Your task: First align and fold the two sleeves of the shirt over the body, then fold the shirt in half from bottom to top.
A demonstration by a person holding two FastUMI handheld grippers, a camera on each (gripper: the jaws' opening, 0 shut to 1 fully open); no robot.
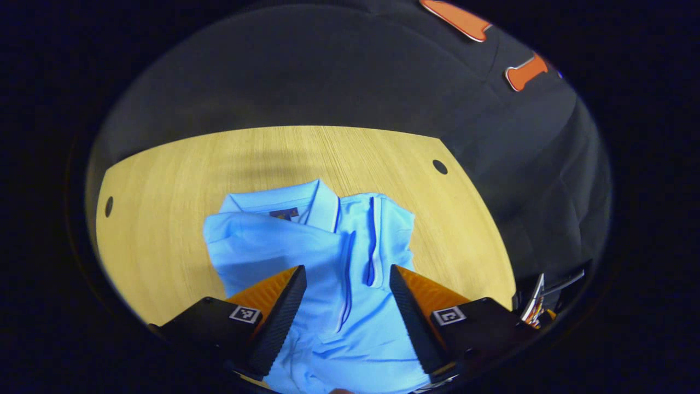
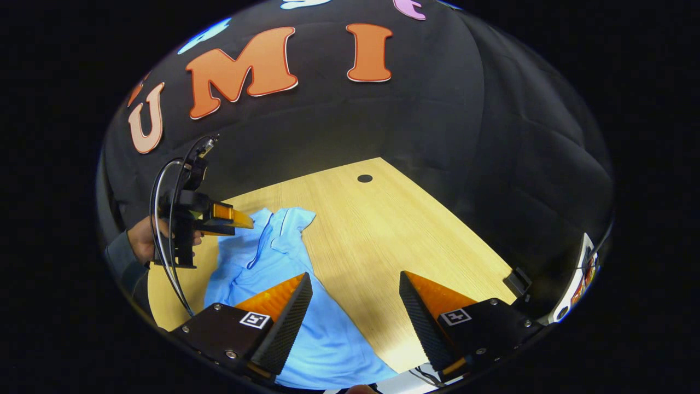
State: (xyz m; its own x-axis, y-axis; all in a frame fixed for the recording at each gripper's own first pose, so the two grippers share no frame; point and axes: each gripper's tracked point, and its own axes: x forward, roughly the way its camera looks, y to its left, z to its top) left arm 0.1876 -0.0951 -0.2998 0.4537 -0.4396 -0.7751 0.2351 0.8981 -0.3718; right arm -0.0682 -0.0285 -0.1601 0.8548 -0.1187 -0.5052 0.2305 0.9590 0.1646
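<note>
- The light blue polo shirt (image 1: pixel 306 257) is lying on the wooden table (image 1: pixel 164 197), collar toward the far edge, with both sleeves apparently already folded in over the body.
- The left gripper (image 1: pixel 347 284) is hovering over the middle of the shirt, its fingers standing wide apart and holding nothing.
- The right gripper (image 2: pixel 355 295) is also spread wide and empty, sitting over the shirt's right edge and the bare table beside it.
- Judging from this, the bottom-to-top fold is coming next: each gripper should be pinching one hem corner, lifting evenly and laying the hem level with the shoulders.
- The hem is running out of both views at the bottom, so its corners are hard to place.
- The layers under the folded sleeves are hiding one another.
</note>
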